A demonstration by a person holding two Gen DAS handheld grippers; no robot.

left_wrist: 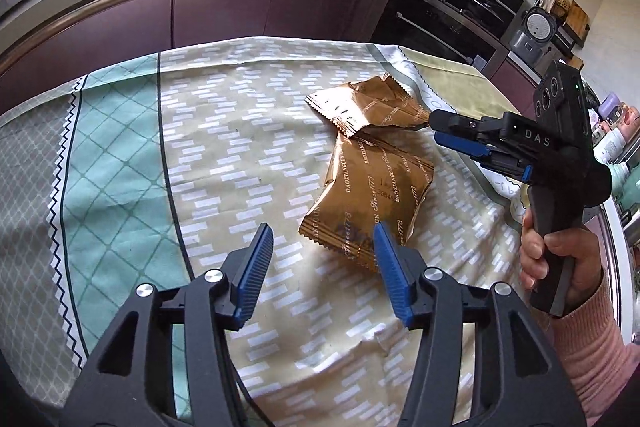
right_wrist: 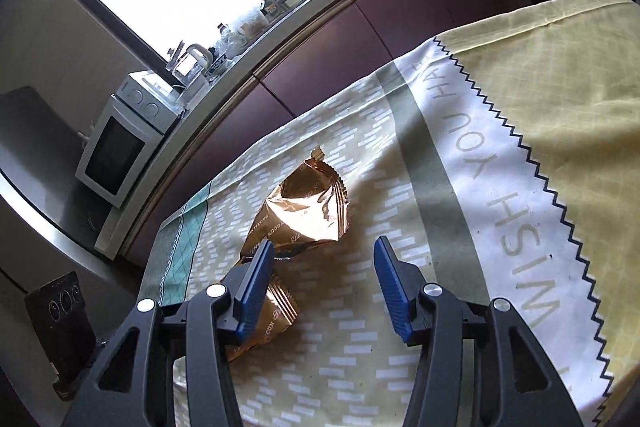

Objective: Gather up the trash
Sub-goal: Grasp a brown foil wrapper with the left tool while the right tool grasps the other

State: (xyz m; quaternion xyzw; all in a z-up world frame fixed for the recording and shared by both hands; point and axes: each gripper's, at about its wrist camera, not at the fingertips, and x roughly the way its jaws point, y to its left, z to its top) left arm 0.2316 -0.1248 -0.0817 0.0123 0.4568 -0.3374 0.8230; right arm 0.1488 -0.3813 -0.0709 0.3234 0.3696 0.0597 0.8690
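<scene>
Wrappers, 2 gold ones, lie overlapping on the tabletop cloth [left_wrist: 208, 131]: the near wrapper [left_wrist: 372, 195] sits at 1 o'clock of the half-open, empty left tongs [left_wrist: 323, 247], the far wrapper [left_wrist: 368, 107] just beside the half-open, empty right tongs [right_wrist: 323, 263].

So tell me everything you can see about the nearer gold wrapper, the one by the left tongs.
The nearer wrapper is a shiny gold-brown foil packet with pale script lettering and crimped, serrated ends. It looks crumpled and mostly flat, lying on the patterned tablecloth. Its far end meets or slips under the second wrapper; which is unclear. The left tongs stand open at its near end, one blue pad in front of its corner; contact is unclear.
</scene>
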